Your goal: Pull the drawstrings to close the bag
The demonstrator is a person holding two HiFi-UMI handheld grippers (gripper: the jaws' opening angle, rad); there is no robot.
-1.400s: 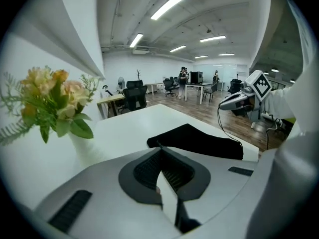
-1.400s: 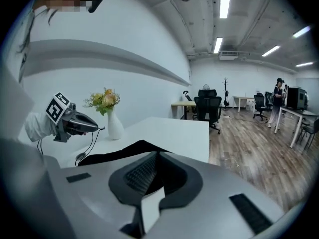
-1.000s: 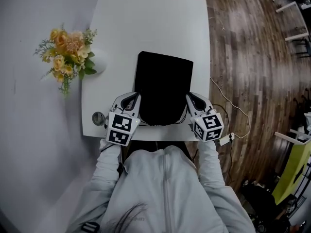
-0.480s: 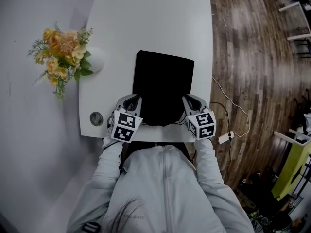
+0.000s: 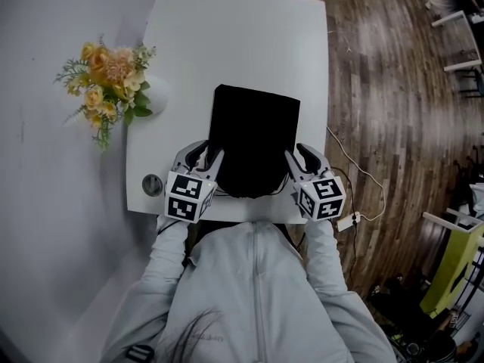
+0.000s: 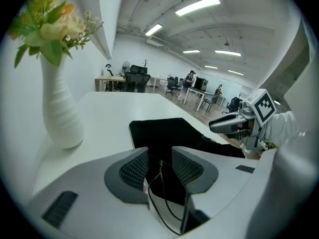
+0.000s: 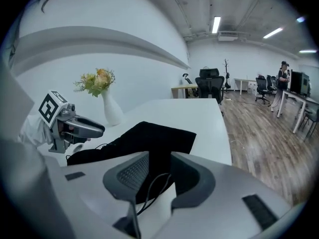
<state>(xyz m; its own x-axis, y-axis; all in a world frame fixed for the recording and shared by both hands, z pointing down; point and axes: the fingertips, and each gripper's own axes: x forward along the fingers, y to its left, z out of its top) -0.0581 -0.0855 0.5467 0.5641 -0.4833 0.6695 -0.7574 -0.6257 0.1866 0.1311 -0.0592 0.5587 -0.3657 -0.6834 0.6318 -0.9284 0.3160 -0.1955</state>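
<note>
- white table (image 5: 227, 36) in an open-plan office, wooden floor (image 5: 393, 89) on one side, white vase of flowers (image 5: 113, 78) at the table's left edge
- black bag (image 5: 253, 134) lies flat in the middle of the table, mouth at the near edge, towards the person
- left gripper (image 5: 207, 156) sits at the left corner of the mouth, right gripper (image 5: 299, 155) at the right corner, the bag between them
- left gripper view: jaws a narrow gap apart, the thin left drawstring (image 6: 150, 189) looping loose through the gap, not pinched as far as i can see
- right gripper view: the same, narrow gap, right drawstring (image 7: 151, 185) hanging slack between the pads
- judgement: bag is light, limp cloth and will likely slide or bunch when pulled; cord is thin and may slip off the ribbed pads
- judgement: best hold is on each cord close to where it leaves the hem, clamped fully, then pulled outwards and apart so the bag's own drag gathers the mouth
</note>
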